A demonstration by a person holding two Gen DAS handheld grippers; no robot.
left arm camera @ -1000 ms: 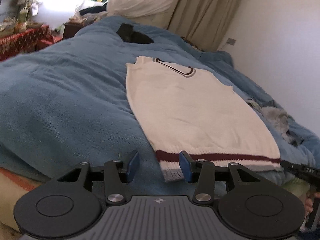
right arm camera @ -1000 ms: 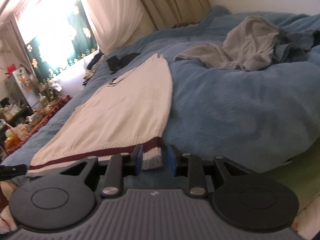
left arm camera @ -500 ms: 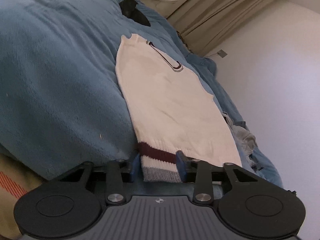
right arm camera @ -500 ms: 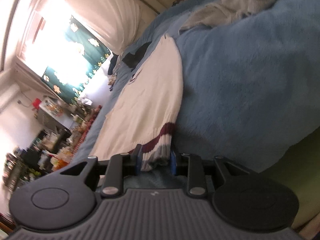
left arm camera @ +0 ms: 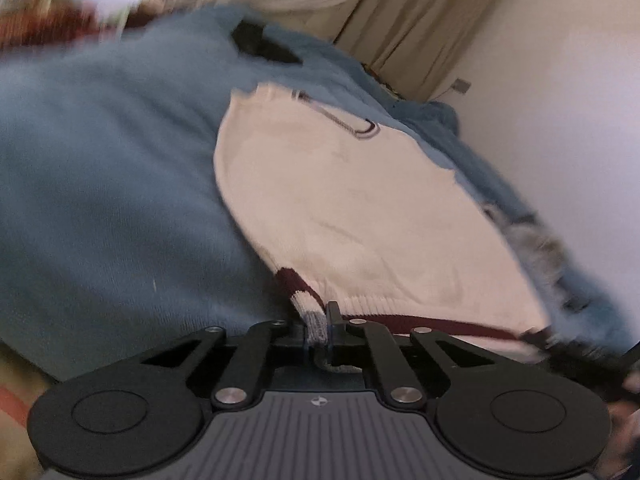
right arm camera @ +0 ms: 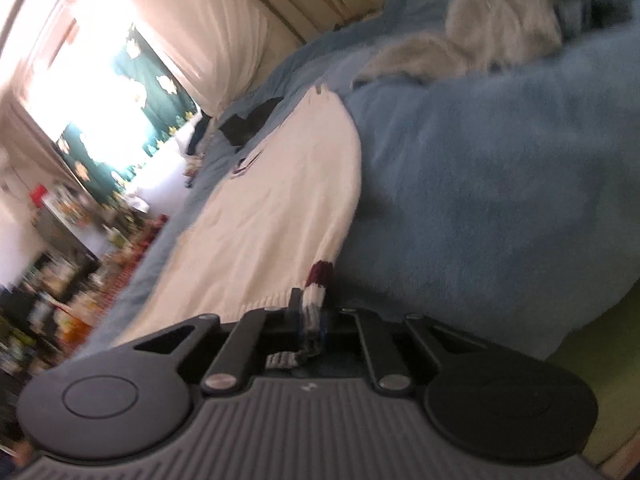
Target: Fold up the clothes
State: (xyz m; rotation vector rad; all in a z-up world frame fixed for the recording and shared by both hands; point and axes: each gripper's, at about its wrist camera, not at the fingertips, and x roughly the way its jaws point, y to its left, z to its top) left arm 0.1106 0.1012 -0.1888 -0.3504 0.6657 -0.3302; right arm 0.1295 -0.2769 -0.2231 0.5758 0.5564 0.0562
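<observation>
A cream knit sweater [left arm camera: 360,200] with a maroon stripe at its hem lies flat on a blue blanket [left arm camera: 100,200], collar pointing away. My left gripper [left arm camera: 318,326] is shut on the hem's left corner, whose grey ribbing bunches between the pads. In the right wrist view the same sweater [right arm camera: 280,200] stretches away to the left, and my right gripper [right arm camera: 310,322] is shut on the hem's right corner. Both corners are lifted slightly off the blanket. Both views are blurred by motion.
A black garment [left arm camera: 260,46] lies beyond the collar. A grey crumpled garment [right arm camera: 492,36] sits on the blanket [right arm camera: 500,200] to the right. Curtains [left arm camera: 400,20] and a white wall [left arm camera: 560,120] bound the far side. Cluttered shelves [right arm camera: 60,280] stand at left.
Both grippers went from open around the hem corners to shut on them. The hem corners now bunch and rise between the pads, and both views have tilted.
</observation>
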